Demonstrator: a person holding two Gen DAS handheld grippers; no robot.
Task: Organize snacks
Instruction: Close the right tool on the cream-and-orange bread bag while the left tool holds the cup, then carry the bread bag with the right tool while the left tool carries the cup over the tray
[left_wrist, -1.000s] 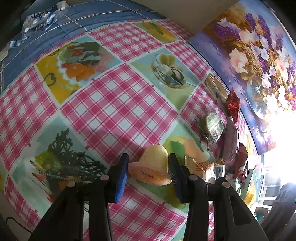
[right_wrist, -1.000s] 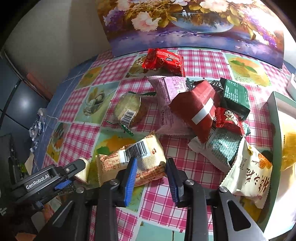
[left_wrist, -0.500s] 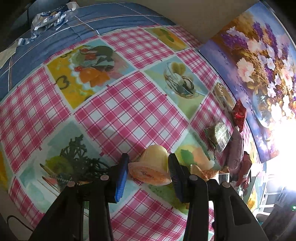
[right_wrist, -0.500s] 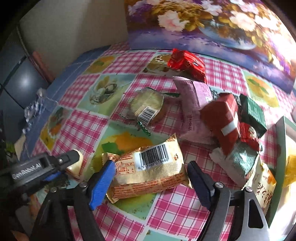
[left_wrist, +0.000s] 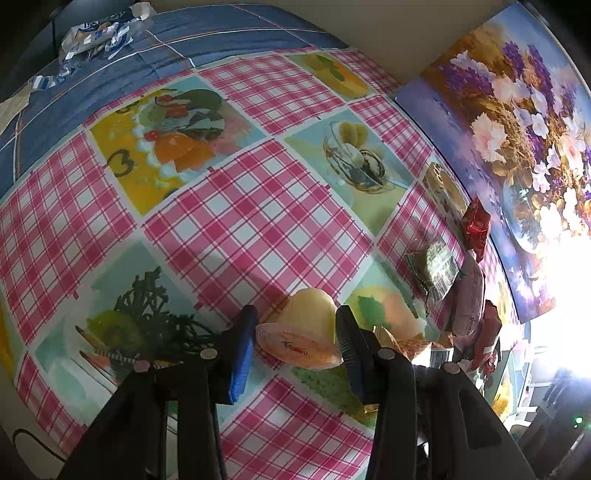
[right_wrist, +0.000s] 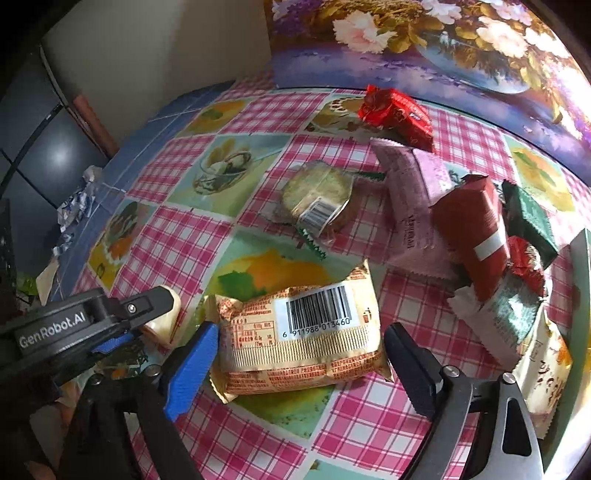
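Pads of the left gripper (left_wrist: 295, 345) were clamped on a pale yellow jelly cup (left_wrist: 304, 334), which lay on its side between them with its orange foil lid facing the camera, just above the checked tablecloth (left_wrist: 240, 221); the right gripper (right_wrist: 297, 354) had its jaws wide apart, having just been opening, and a gold biscuit packet (right_wrist: 303, 332) with a barcode lay flat on the cloth between the fingers, neither pad pressing on it; in the right wrist view the left gripper sat at the near left, just beside that packet; farther off lay a round cake in clear wrap (right_wrist: 317, 197), and to its right a pink packet (right_wrist: 413, 199), a dark red packet (right_wrist: 472, 229), a green packet (right_wrist: 528, 218) and a bright red packet (right_wrist: 397, 114) near the far edge; a white packet with orange print (right_wrist: 543, 365) lay at the near right; a flower painting (right_wrist: 424, 40) stood against the far side of the table.
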